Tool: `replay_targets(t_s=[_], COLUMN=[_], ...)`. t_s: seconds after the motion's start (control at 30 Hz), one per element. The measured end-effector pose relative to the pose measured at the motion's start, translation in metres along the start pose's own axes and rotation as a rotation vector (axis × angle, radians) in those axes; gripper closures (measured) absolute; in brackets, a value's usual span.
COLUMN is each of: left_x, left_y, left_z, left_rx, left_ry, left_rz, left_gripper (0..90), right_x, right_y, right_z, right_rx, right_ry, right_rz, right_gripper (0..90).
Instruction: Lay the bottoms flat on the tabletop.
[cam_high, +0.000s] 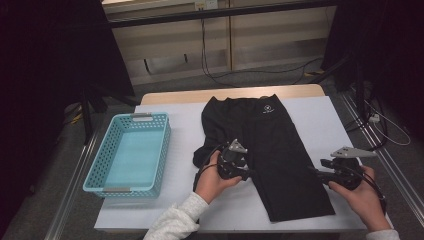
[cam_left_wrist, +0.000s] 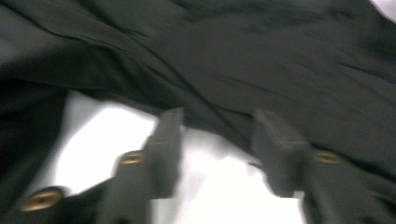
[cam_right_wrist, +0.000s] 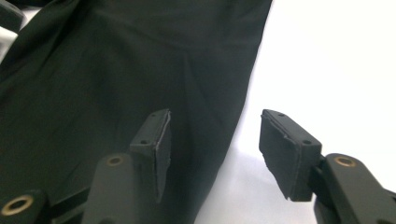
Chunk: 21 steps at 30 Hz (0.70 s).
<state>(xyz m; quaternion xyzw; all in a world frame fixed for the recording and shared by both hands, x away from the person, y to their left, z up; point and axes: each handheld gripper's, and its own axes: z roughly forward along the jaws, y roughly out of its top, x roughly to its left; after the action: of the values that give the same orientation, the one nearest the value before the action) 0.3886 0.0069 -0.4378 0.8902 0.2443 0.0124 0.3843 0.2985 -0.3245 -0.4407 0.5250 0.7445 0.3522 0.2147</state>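
A black garment (cam_high: 272, 142) with a small white logo near its far end lies lengthwise on the white table (cam_high: 185, 125). At its left edge is my left gripper (cam_high: 247, 173), held in a hand with a pale sleeve. In the left gripper view its jaws (cam_left_wrist: 217, 140) stand open over white table, with the blurred dark cloth (cam_left_wrist: 233, 60) just beyond the tips. My right gripper (cam_high: 316, 171) sits at the garment's right edge. In the right gripper view it (cam_right_wrist: 212, 140) is open, and the cloth's edge (cam_right_wrist: 140, 70) runs between the jaws, untouched by the pads.
A teal perforated basket (cam_high: 95, 170) stands empty on the table's left part. The garment's upper left bunches into folds (cam_high: 207, 145). Cables trail over the floor beyond the table's far edge, and a metal rail runs along the right side.
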Motion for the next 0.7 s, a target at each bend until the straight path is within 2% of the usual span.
replay_targets(t_s=[0.1, 0.17, 0.23, 0.3, 0.47, 0.57, 0.7], left_x=[0.006, 0.009, 0.011, 0.013, 0.020, 0.024, 0.028], left_y=[-0.001, -0.002, -0.004, -0.006, -0.012, -0.015, -0.021], left_z=[-0.007, -0.010, -0.012, -0.014, -0.026, -0.032, -0.039], left_rx=[-0.013, -0.023, -0.021, -0.023, -0.030, -0.033, -0.041], left_ry=[0.024, 0.038, 0.045, 0.042, 0.076, 0.091, 0.117], left_rz=[-0.003, -0.007, 0.006, 0.000, -0.013, -0.023, -0.042], left_gripper=[36.4, 31.3, 26.8, 25.0, 21.2, 20.3, 20.2], right_x=[-0.003, -0.007, -0.010, -0.014, -0.019, -0.020, -0.020], right_y=[0.007, 0.012, 0.017, 0.023, 0.032, 0.035, 0.040], right_z=[0.009, 0.017, 0.023, 0.030, 0.044, 0.052, 0.058], right_rx=[-0.010, -0.019, -0.018, -0.020, -0.022, -0.019, -0.021], right_ry=[0.001, -0.016, -0.027, -0.032, -0.050, -0.055, -0.056], right_rz=[0.004, 0.015, 0.031, 0.034, 0.037, 0.021, 0.017], right_gripper=[39.7, 35.6, 34.4, 34.5, 34.5, 34.6, 34.6])
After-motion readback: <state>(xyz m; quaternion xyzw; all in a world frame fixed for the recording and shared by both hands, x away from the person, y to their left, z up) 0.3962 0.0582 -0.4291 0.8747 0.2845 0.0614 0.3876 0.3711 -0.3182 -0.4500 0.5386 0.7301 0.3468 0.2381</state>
